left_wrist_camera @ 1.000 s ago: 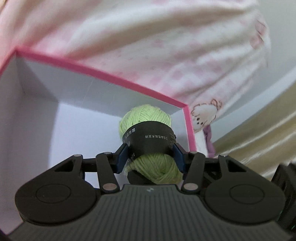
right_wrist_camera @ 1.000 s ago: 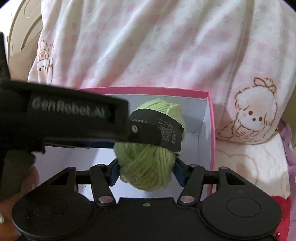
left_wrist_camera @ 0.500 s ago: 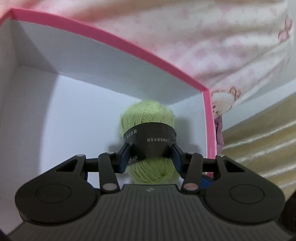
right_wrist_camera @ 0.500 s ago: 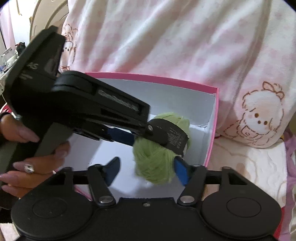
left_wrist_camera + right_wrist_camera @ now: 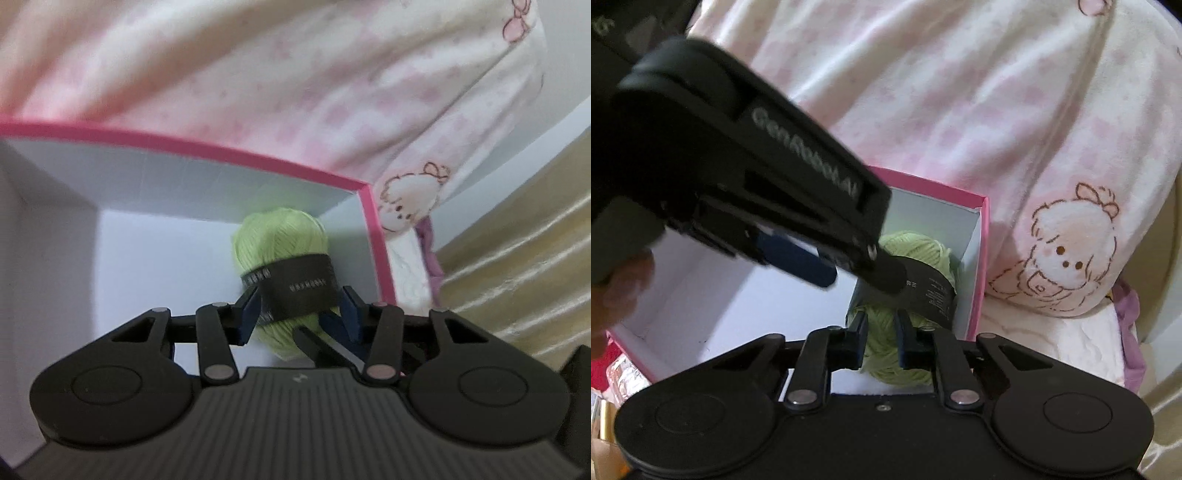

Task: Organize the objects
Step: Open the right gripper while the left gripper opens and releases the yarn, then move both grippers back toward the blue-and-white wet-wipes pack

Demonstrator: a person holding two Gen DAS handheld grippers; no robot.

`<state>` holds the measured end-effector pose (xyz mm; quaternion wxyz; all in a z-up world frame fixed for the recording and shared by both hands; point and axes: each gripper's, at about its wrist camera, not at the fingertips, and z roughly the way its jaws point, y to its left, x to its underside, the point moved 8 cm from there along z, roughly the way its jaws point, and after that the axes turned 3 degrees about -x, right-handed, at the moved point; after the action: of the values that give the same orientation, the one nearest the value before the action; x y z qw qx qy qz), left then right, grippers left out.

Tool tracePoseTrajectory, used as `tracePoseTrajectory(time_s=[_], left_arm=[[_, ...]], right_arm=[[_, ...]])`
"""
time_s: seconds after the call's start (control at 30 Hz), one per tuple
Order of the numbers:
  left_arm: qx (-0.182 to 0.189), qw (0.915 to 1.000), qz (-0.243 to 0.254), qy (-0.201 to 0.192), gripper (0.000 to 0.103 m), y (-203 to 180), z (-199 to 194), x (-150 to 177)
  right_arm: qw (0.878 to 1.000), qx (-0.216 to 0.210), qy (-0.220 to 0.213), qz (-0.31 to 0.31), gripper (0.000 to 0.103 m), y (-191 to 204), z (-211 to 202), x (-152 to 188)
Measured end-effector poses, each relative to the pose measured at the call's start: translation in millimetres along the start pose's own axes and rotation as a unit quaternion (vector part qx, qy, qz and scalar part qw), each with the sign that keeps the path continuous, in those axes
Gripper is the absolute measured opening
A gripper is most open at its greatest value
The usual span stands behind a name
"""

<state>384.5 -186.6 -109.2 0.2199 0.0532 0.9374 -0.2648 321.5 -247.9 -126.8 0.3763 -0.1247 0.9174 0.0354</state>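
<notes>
A light green yarn ball (image 5: pixel 282 245) with a black paper band lies inside a white box with a pink rim (image 5: pixel 229 151), in its far right corner. My left gripper (image 5: pixel 299 308) is open, its blue pads (image 5: pixel 249 310) spread on either side of the band. In the right wrist view the yarn ball (image 5: pixel 916 254) sits in the same corner of the box (image 5: pixel 982 266), with the left gripper (image 5: pixel 827 269) reaching down over it. My right gripper (image 5: pixel 881 345) is nearly closed and empty, just in front of the yarn.
A person in pink checked pyjamas with a puppy print (image 5: pixel 1071 251) sits right behind the box. A golden curtain (image 5: pixel 517 277) hangs at the right. Red and clear packets (image 5: pixel 620 369) lie at the box's left.
My left gripper has opened and let go of the yarn ball, which now rests in the box corner. My right gripper has closed its fingers from wide open.
</notes>
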Motion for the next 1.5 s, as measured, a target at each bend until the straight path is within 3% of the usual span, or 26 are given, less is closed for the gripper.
tracePoseTrajectory(time_s=[0.1,0.27,0.4,0.57,0.63,0.77,0.93,1.03,1.2,1.27,1.5], left_arm=[[-0.054,0.9978,-0.026,0.03,0.038,17.9,14.3,6.9],[-0.059,0.998,-0.021,-0.004,0.038,20.0,15.0,14.1],[-0.075,0.997,-0.014,-0.015,0.042,18.1,0.2,17.3],[-0.103,0.9937,0.039,-0.024,0.057,-1.7,-36.7,27.6],[-0.118,0.9907,0.067,-0.012,0.067,-6.1,-57.8,38.0],[-0.158,0.9827,0.096,0.012,0.067,1.0,-99.0,71.6],[-0.151,0.9835,0.1,0.01,0.071,5.6,-159.8,98.1],[-0.16,0.9797,0.121,-0.001,0.073,0.2,-196.4,110.4],[-0.157,0.9777,0.14,-0.006,0.08,-3.5,-245.1,127.6],[-0.152,0.9777,0.145,-0.002,0.081,-3.5,-257.9,136.6],[-0.136,0.9778,0.158,0.022,0.085,4.6,-268.1,174.9]], right_arm=[[0.999,-0.031,-0.018,0.016,0.019,7.1,-9.5,7.0],[0.997,-0.054,-0.024,0.043,0.029,3.5,-23.1,8.0],[0.997,-0.061,-0.012,0.053,0.038,7.5,-39.4,19.5],[0.994,-0.075,-0.01,0.077,0.044,6.9,-54.7,23.0],[0.994,-0.079,-0.018,0.078,0.046,10.9,-71.1,21.7],[0.994,-0.079,-0.028,0.072,0.048,23.1,-117.4,23.4],[0.994,-0.082,-0.044,0.053,0.057,39.1,-169.7,15.4],[0.994,-0.087,-0.043,0.04,0.063,53.6,-199.9,12.8],[0.994,-0.111,-0.004,0.018,0.073,83.8,-239.0,21.8],[0.992,-0.127,0.013,0.016,0.079,93.6,-248.4,28.0],[0.982,-0.177,0.069,0.013,0.079,122.1,-260.8,59.2]])
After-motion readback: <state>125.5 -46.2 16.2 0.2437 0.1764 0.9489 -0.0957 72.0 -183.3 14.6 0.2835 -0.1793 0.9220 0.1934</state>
